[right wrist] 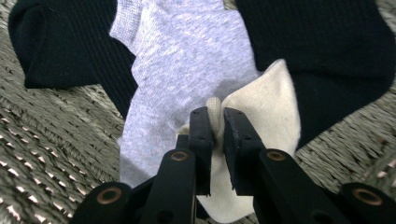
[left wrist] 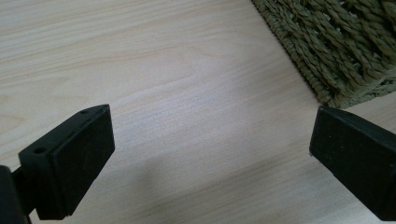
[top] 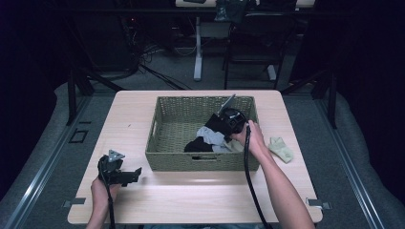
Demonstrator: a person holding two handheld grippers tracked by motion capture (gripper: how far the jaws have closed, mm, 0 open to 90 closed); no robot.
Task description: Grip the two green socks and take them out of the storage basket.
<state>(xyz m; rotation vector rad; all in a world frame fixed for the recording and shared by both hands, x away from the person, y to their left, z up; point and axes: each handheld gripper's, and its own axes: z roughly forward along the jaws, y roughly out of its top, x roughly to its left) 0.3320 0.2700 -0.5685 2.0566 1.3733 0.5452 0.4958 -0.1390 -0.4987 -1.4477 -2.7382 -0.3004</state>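
Two grippers are at work over a pale wooden table (top: pixel 143 191), each held in one of the person's hands. The right gripper (right wrist: pixel 217 123) reaches down into the woven basket (top: pixel 167 143) that sits in the middle of the table, and its jaws are pinched nearly together on a fold of a cream sock (right wrist: pixel 266 98). That sock lies on the basket's floor toward the near right corner, its edge overlapping a grey sock (right wrist: pixel 182 56) beside it. Black socks (right wrist: pixel 336 51) lie under and around both, spreading to either side in the right gripper view. From the high view, the right hand (top: pixel 250 138) is over the basket's near right rim, with the gripper's cable trailing back along the forearm.

Outside the basket, another cream sock (top: pixel 282 149) lies on the tabletop just beside the basket's right wall.

The left gripper (top: pixel 119 172) rests low over the table near the front left edge, well apart from the socks. Its jaws stand wide apart with bare wood between them, and a corner of the basket shows at the upper right of the left gripper view.
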